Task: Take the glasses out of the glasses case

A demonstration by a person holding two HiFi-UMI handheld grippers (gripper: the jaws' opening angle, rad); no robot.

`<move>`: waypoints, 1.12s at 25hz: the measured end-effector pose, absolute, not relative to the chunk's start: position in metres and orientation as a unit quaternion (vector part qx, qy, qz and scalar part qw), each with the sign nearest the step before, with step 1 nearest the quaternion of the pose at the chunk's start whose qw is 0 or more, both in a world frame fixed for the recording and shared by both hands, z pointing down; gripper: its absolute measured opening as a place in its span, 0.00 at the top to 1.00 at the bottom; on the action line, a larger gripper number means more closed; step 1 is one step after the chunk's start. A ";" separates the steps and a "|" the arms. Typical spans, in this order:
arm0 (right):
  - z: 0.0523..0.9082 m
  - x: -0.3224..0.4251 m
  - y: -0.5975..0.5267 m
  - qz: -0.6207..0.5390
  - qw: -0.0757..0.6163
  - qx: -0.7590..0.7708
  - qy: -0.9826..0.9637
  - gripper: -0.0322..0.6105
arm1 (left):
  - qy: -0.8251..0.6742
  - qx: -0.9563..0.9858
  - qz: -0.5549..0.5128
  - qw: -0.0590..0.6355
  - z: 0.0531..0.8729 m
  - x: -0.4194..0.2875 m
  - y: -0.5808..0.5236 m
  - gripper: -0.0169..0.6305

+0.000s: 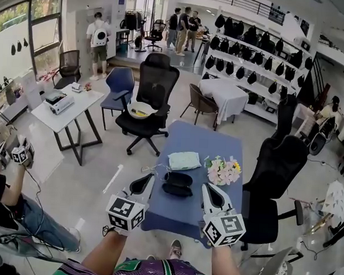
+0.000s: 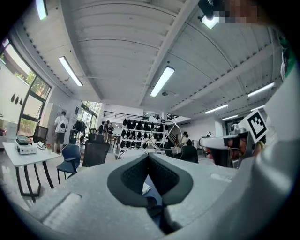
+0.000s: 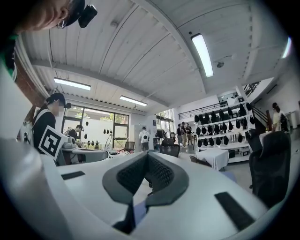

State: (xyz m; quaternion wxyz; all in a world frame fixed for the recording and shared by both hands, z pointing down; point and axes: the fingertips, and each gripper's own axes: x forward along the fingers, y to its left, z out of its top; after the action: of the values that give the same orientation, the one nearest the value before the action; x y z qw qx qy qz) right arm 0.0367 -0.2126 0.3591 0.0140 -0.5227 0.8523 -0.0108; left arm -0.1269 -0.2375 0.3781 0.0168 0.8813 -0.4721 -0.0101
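blue counter (image 1: 175, 213) carries a black glasses case (image 1: 177, 184) near its middle, toward the near edge. the case is oblong and dark, showing two rounded halves one behind the other. its long axis runs side to side, parallel to the near edge. left gripper (image 1: 142, 186) and right gripper (image 1: 213, 196) flank it, both jaws pressed together on nothing.

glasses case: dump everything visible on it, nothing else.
The glasses case is black, oblong and rounded. It lies flat on the blue table, near its middle, and reads as two long lobes side by side, possibly hinged open; contents cannot be made out. A pale green cloth sits just behind it. The left claw and right claw flank it, shut, neither touching.
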 end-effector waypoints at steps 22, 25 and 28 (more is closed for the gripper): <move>0.333 0.078 -0.202 0.022 0.030 -0.583 0.812 0.95 | -0.496 0.865 -0.069 -0.015 0.330 -0.164 -0.222 0.95; 0.334 0.078 -0.203 0.022 0.029 -0.584 0.811 0.95 | -0.495 0.866 -0.069 -0.014 0.331 -0.163 -0.223 0.95; 0.335 0.079 -0.203 0.020 0.028 -0.583 0.811 0.95 | -0.495 0.866 -0.070 -0.012 0.332 -0.162 -0.223 0.95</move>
State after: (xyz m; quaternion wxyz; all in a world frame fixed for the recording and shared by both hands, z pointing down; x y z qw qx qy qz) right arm 0.0785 -0.2033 0.3354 0.0284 -0.5834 0.8114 0.0200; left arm -0.1619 -0.2229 0.3318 -0.0120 0.8657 -0.4954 -0.0703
